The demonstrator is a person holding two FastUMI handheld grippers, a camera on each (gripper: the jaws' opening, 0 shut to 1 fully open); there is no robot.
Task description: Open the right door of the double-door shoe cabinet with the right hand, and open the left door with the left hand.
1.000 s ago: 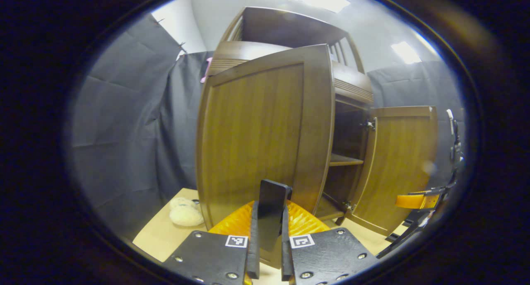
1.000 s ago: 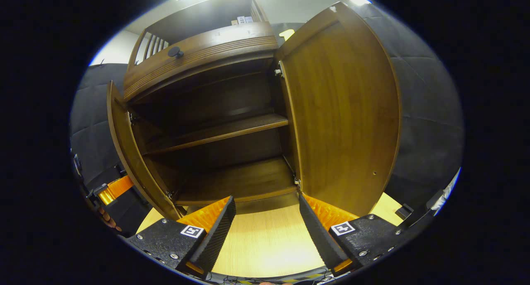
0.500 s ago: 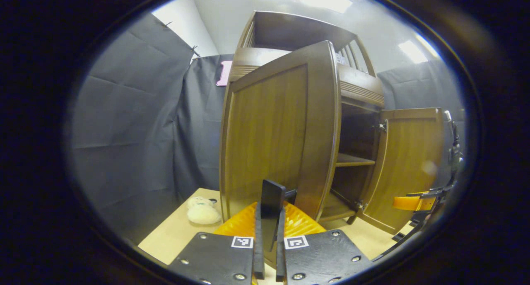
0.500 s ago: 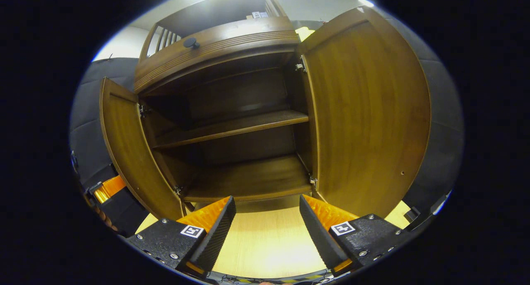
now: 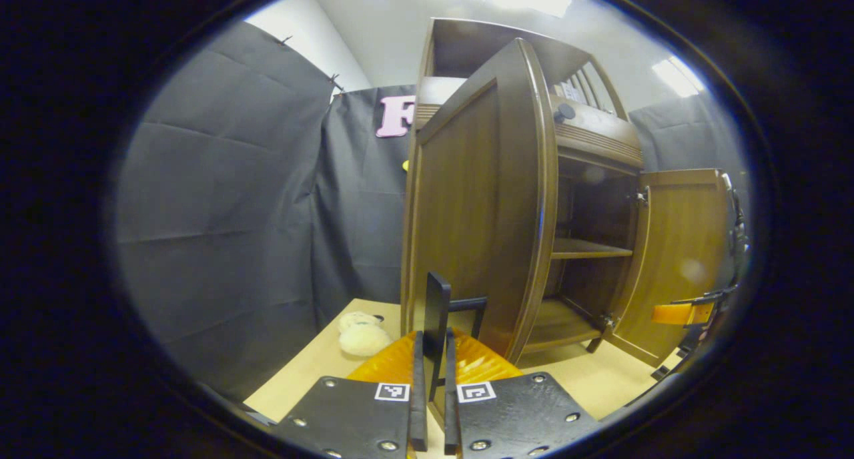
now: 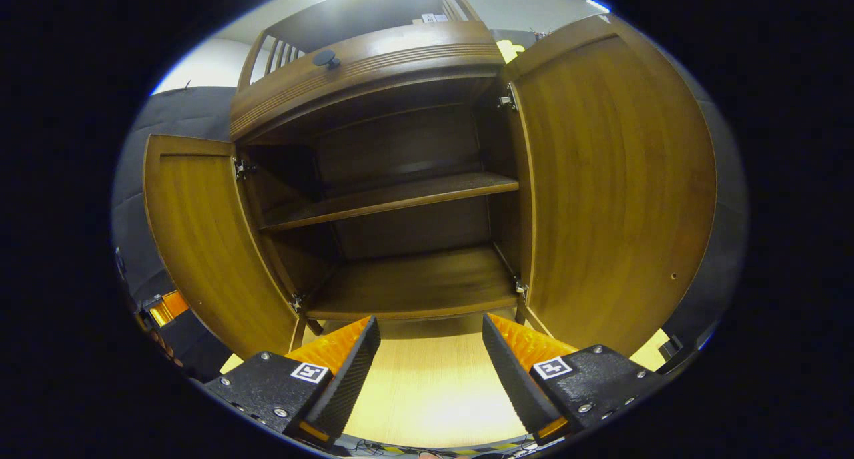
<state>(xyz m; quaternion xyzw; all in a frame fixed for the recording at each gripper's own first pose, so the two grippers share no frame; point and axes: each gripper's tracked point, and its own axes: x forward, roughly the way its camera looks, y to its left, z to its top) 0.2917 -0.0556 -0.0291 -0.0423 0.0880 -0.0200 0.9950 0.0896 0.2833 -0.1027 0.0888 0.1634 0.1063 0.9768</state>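
The brown shoe cabinet (image 6: 373,65) stands with both doors swung out, and its inner shelf (image 6: 393,199) is bare. My left gripper (image 5: 432,392) is shut on the flat black handle (image 5: 437,305) of the left door (image 5: 480,199), which stands nearly edge-on to the cabinet front. Farther right hangs the right door (image 5: 680,259), with the other gripper's orange part (image 5: 670,313) beside it. In the right gripper view, my right gripper (image 6: 430,369) is open above the table, holding nothing, facing the interior between the left door (image 6: 200,239) and the right door (image 6: 614,179).
The cabinet sits on a light wooden table (image 6: 427,399). A fluffy cream object (image 5: 360,335) lies on the table left of the left door. A black knob (image 6: 325,59) sticks out of the drawer front above the doors. Black cloth walls close in the sides.
The left door has swung farther out with my left gripper on its handle. In the right gripper view both doors now stand wider apart; the right gripper stays open.
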